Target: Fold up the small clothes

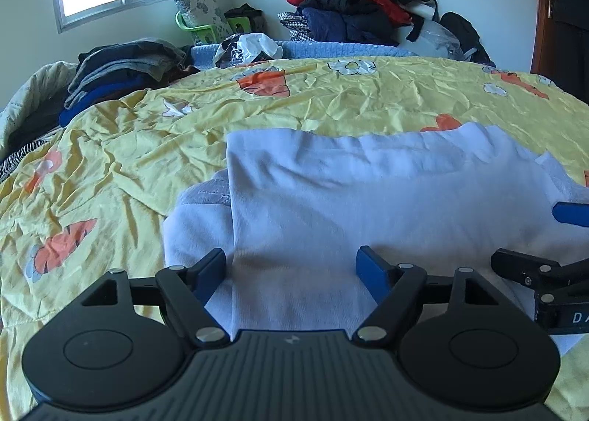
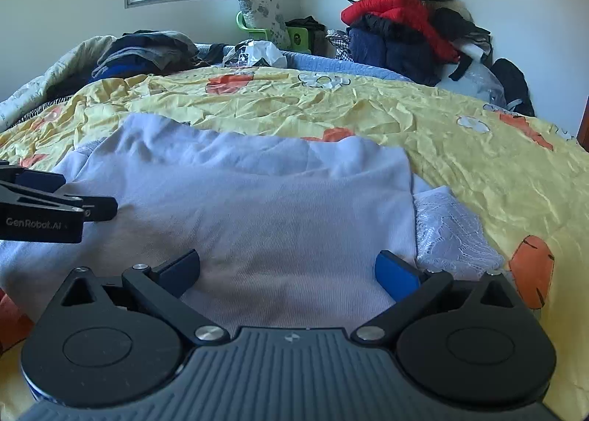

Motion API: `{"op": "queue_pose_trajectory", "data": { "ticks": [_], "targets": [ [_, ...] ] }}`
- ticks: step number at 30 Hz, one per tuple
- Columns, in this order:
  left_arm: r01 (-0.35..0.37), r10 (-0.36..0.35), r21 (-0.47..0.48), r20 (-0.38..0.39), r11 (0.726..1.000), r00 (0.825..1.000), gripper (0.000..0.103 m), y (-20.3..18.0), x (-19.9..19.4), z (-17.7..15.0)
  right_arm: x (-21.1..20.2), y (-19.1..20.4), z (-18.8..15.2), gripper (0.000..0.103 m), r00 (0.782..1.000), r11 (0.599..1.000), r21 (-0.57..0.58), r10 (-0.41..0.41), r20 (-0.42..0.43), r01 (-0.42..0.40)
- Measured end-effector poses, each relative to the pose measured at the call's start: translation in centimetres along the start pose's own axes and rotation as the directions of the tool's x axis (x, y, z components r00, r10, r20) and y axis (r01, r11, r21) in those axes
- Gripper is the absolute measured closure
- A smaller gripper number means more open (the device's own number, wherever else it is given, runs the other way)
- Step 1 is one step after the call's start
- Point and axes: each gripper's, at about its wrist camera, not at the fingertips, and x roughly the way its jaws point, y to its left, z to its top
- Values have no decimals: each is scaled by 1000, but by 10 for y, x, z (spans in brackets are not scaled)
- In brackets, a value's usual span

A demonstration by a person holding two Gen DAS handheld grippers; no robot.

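While the white garment (image 1: 368, 193) lies folded on the yellow bedspread (image 1: 110, 148), left gripper (image 1: 291, 270) and right gripper (image 2: 287, 270) hover spread apart, grasping nothing. Lace trim (image 2: 449, 233) protrudes, so another tuck seems needed

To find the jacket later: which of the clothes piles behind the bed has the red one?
The tall pile in the right corner against the wall. A red jacket lies near its top; the low pile on the left shows only grey, blue and black.

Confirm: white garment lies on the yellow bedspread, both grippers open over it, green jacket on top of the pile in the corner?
Not quite: the jacket on the corner pile is red, as the right wrist view shows. The rest holds: white garment on the yellow bedspread, left gripper and right gripper both open.
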Motion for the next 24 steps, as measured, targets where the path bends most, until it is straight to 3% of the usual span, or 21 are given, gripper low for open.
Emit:
{"op": "queue_pose_trajectory", "data": {
  "ticks": [8, 11, 15, 17, 20, 22, 24],
  "targets": [
    [14, -14, -8, -7, 1000, 1000, 25, 13, -12, -1, -6, 3, 3, 1, 999, 1000, 14, -26, -18, 27],
    [1, 0, -24, 17, 1000, 1000, 22, 32, -20, 2, -25, 12, 2, 1, 999, 998, 36, -48, 12, 48],
    [-15, 13, -118, -12, 993, 1000, 21, 75, -17, 11, -57, 40, -2, 1, 998, 999, -9, 35, 60, -34],
    [12, -23, -195, -56, 981, 998, 21, 100, -9, 16, -69, 62, -5, 1, 996, 996, -81, 54, 74, -48],
    [98, -135, -274, -121, 957, 983, 21, 125, 8, 21, -80, 95, -13, 1, 994, 981, -189, 65, 89, -47],
    [156, -213, -323, -148, 933, 966, 21, 135, 20, 23, -83, 115, -17, 1, 994, 965, -256, 76, 77, -54],
    [229, -308, -377, -163, 897, 937, 21, 141, 32, 24, -86, 131, -22, 1, 994, 951, -304, 79, 71, -54]
  ]
}}
